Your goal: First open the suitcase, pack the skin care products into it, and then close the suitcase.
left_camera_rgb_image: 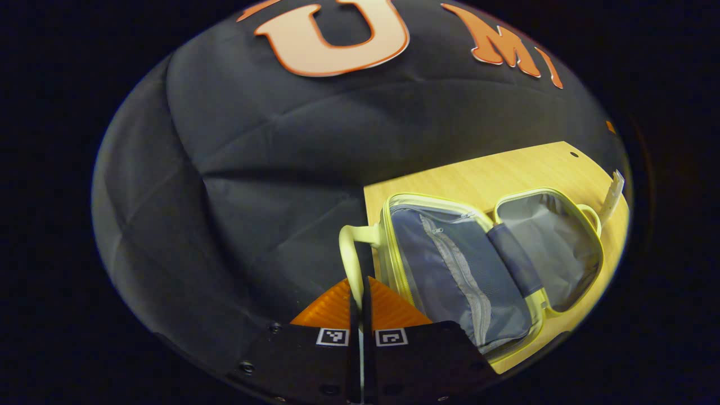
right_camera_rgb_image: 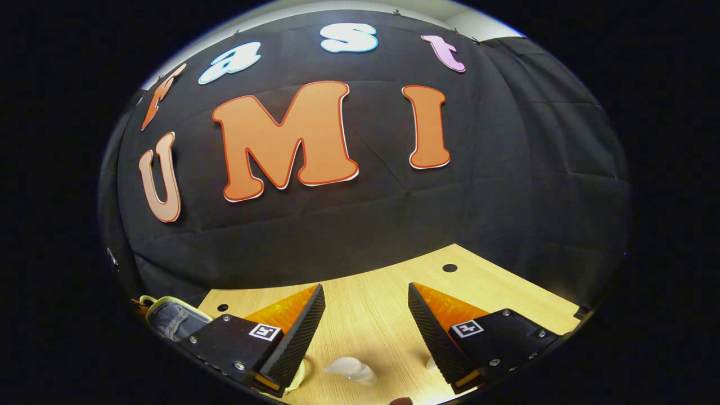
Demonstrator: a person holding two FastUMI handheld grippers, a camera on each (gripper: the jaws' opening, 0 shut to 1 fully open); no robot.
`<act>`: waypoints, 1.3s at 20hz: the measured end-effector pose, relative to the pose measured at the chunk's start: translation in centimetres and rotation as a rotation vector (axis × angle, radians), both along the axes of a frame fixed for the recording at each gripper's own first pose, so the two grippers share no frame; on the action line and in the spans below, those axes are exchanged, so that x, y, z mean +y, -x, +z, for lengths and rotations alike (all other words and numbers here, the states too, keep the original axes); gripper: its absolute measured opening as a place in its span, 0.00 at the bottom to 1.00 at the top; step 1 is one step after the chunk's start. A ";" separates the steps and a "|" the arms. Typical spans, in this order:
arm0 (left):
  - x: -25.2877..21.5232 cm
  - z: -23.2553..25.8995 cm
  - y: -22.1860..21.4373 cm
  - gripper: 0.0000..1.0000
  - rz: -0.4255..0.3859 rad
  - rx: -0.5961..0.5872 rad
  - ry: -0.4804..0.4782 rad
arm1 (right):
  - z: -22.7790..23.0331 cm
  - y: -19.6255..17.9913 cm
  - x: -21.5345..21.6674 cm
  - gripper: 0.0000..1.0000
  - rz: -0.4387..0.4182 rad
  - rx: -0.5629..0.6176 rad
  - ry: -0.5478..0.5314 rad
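In the left gripper view we see the left gripper (left_camera_rgb_image: 360,292) low at the bottom, its fingers (left_camera_rgb_image: 388,309) clenched together on the pale handle (left_camera_rgb_image: 351,264) of the suitcase (left_camera_rgb_image: 484,264), which runs down between them. The gripper sits beyond the left edge of the wooden surface (left_camera_rgb_image: 506,169), over the dark cloth wall (left_camera_rgb_image: 253,169). The suitcase lies open on the surface, both halves spread flat: the nearer half shows a grey zipped lining (left_camera_rgb_image: 455,270), the farther half a loose grey lining (left_camera_rgb_image: 551,247), with a dark strap (left_camera_rgb_image: 514,259) across the hinge. A small white tube-like thing (left_camera_rgb_image: 613,194) stands by the far right rim of the surface.

In the right gripper view, the right gripper (right_camera_rgb_image: 365,332) hangs level over the surface (right_camera_rgb_image: 371,304), pointing at the wall, with its fingers (right_camera_rgb_image: 298,332) released and wide apart, holding nothing. Between and below them sits a small clear cap-like item (right_camera_rgb_image: 350,369); we cannot tell just what it is. A pale round thing (right_camera_rgb_image: 298,376) peeks from under the left finger. A corner of the suitcase (right_camera_rgb_image: 171,318) shows at the far left. The stretch of surface ahead of the fingers lies open up to the wall, with two small dark holes (right_camera_rgb_image: 449,268) near its back edge.
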State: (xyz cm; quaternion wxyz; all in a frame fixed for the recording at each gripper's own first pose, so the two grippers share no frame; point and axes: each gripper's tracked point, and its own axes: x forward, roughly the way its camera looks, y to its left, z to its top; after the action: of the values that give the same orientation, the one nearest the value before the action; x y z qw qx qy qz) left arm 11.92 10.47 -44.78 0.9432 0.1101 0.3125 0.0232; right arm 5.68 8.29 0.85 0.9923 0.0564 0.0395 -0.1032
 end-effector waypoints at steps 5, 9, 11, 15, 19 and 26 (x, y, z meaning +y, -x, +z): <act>1.3 -6.3 0.6 0.03 0.013 0.081 0.095 | -0.1 0.1 -0.1 0.95 -0.009 0.005 0.008; 1.6 -9.6 0.7 0.03 0.022 0.094 0.184 | -0.3 0.5 -0.2 0.95 -0.009 0.012 0.007; 1.8 -10.8 1.3 0.08 0.032 0.116 0.190 | -0.3 0.7 -0.2 0.95 -0.010 0.011 0.009; 1.9 -11.0 1.5 0.22 0.050 0.118 0.203 | -0.6 0.8 -0.3 0.95 -0.002 0.013 0.028; 4.0 -8.7 1.1 0.54 0.131 0.055 0.103 | -1.1 0.9 -0.9 0.95 0.005 0.028 0.019; -3.6 5.2 0.7 1.00 0.126 -0.252 0.074 | -1.0 1.5 -4.2 0.95 0.016 0.020 0.078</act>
State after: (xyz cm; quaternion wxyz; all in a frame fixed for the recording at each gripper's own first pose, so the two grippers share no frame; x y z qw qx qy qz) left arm 11.27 6.89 -39.63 0.9750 0.0518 0.1987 0.0844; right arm 4.17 4.09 -0.14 0.9941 0.0163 0.0460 -0.0974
